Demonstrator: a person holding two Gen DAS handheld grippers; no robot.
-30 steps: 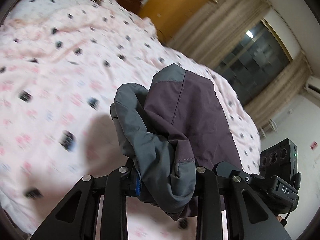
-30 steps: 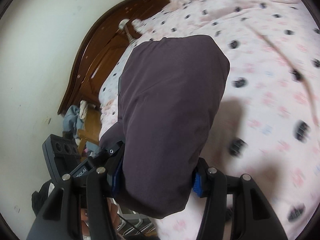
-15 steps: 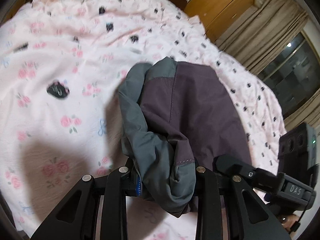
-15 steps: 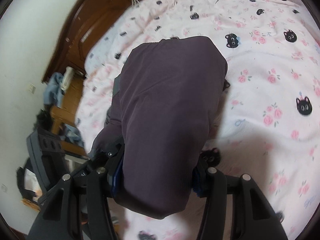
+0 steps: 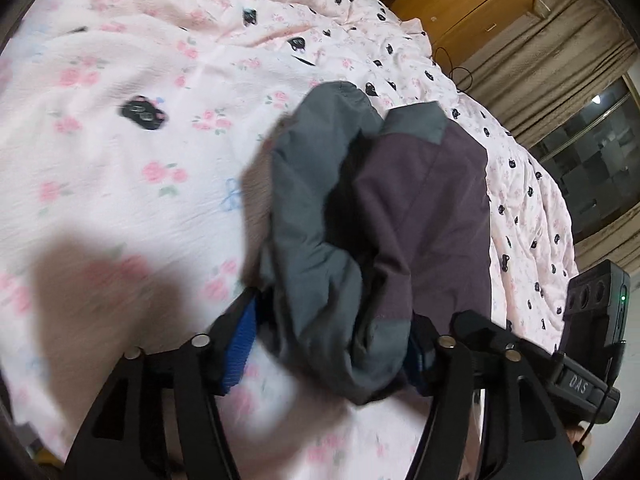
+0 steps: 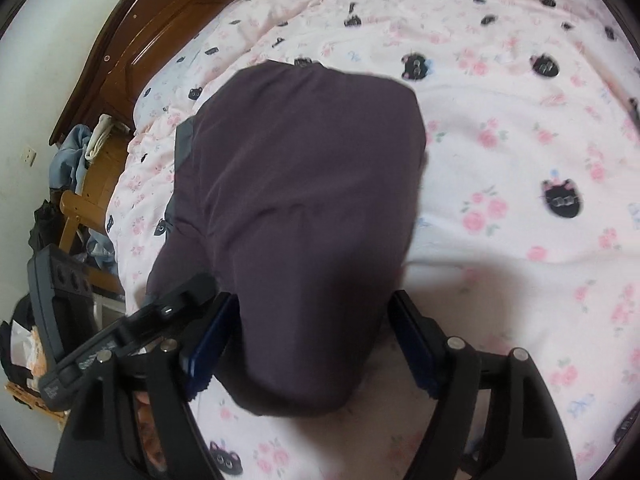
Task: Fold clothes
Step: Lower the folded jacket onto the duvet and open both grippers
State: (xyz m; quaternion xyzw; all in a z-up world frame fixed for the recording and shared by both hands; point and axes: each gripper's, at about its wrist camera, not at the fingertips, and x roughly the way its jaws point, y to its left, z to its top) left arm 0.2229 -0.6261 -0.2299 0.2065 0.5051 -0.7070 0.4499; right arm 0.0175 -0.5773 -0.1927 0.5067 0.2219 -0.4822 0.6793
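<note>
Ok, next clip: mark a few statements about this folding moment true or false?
1. The garment is purple with grey parts. True.
2. It lies on a plain blue sheet. False: it lies on a pink floral bedspread with black cat faces.
3. The left gripper has its jaws shut on nothing. False: the jaws stand apart with the garment between them.
4. A wooden headboard shows in the right wrist view. True.

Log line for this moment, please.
stage: release | left gripper: open | right gripper: open | purple-grey garment: between both jaws, on floral bedspread
</note>
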